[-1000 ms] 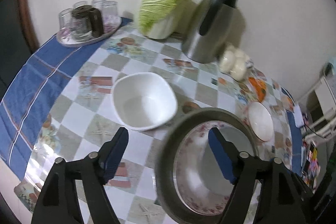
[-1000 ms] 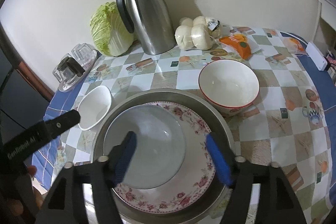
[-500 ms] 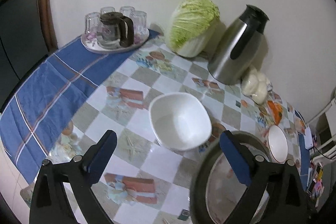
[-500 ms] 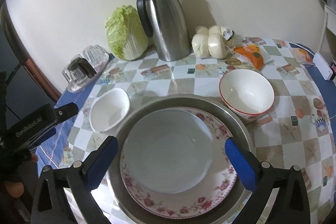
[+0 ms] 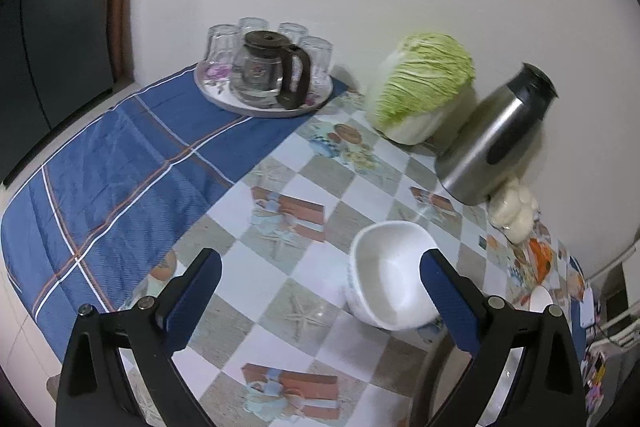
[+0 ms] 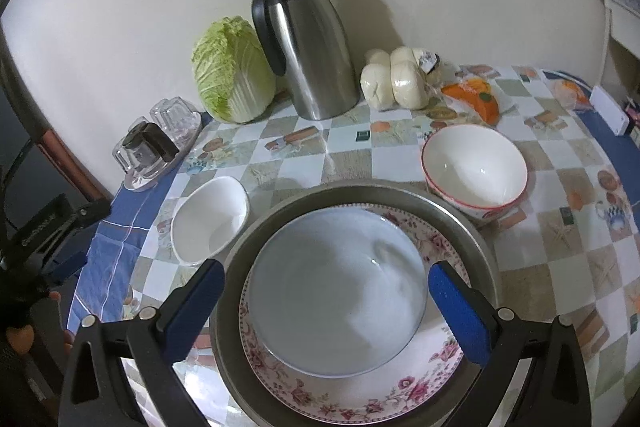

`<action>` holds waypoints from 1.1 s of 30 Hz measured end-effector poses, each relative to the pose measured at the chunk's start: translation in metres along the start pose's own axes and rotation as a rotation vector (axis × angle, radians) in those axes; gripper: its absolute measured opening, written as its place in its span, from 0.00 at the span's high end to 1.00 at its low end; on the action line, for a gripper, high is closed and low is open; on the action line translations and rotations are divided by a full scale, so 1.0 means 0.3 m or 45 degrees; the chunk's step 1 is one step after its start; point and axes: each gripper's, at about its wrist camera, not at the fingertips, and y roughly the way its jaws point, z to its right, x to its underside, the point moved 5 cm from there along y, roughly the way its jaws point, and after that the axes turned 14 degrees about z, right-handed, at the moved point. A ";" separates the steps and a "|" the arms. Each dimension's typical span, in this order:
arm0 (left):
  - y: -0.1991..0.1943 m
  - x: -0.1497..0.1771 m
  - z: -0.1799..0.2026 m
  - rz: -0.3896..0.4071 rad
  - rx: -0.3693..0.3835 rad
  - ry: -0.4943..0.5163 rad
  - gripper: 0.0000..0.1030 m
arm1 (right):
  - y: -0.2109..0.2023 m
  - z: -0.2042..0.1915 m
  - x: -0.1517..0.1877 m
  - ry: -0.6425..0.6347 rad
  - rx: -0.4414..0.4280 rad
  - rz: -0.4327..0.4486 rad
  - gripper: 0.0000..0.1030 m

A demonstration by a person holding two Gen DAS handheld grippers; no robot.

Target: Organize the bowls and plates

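Observation:
A grey-blue bowl (image 6: 336, 307) sits in a flowered plate (image 6: 360, 399), and the plate lies in a round metal pan (image 6: 360, 193). My right gripper (image 6: 325, 269) hovers over this stack. It is open, with its blue pads wide of the bowl's sides and touching nothing. A small white bowl (image 6: 208, 219) stands left of the pan, and a red-rimmed bowl (image 6: 474, 167) stands behind it to the right. My left gripper (image 5: 320, 263) is open over the checked tablecloth. The white bowl (image 5: 390, 275) lies just inside its right finger, partly hidden by it.
Along the wall stand a steel jug (image 6: 308, 47), a cabbage (image 6: 232, 75) and a tray of glasses with a glass pot (image 5: 264, 75). Bagged buns (image 6: 394, 79) and an orange packet (image 6: 478, 99) lie behind the red-rimmed bowl. A blue cloth (image 5: 120, 167) covers the table's left end.
Both grippers' jaws have spread wider. The left gripper has swung left off the pan, so the white bowl now sits by its right finger. The right gripper has stayed over the stack.

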 end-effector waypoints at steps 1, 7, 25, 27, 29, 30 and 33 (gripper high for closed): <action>0.005 -0.003 -0.013 0.000 -0.006 -0.010 0.03 | 0.007 -0.002 0.003 -0.003 0.007 -0.003 0.00; 0.021 -0.020 -0.066 0.016 -0.018 -0.047 0.03 | 0.020 -0.046 0.010 -0.029 -0.010 -0.007 0.00; 0.146 0.016 -0.056 -0.104 0.148 -0.189 0.03 | 0.167 -0.238 -0.128 -0.065 -0.061 -0.120 0.06; 0.163 0.023 -0.047 -0.122 0.163 -0.193 0.05 | 0.197 -0.244 -0.139 -0.091 -0.029 -0.137 0.21; 0.182 0.034 -0.034 -0.146 0.174 -0.191 0.12 | 0.232 -0.254 -0.138 -0.114 -0.013 -0.168 0.29; 0.193 0.040 -0.031 -0.160 0.177 -0.194 0.20 | 0.248 -0.258 -0.134 -0.123 -0.009 -0.183 0.32; 0.223 0.061 -0.015 -0.199 0.195 -0.198 0.30 | 0.300 -0.278 -0.114 -0.156 0.009 -0.234 0.46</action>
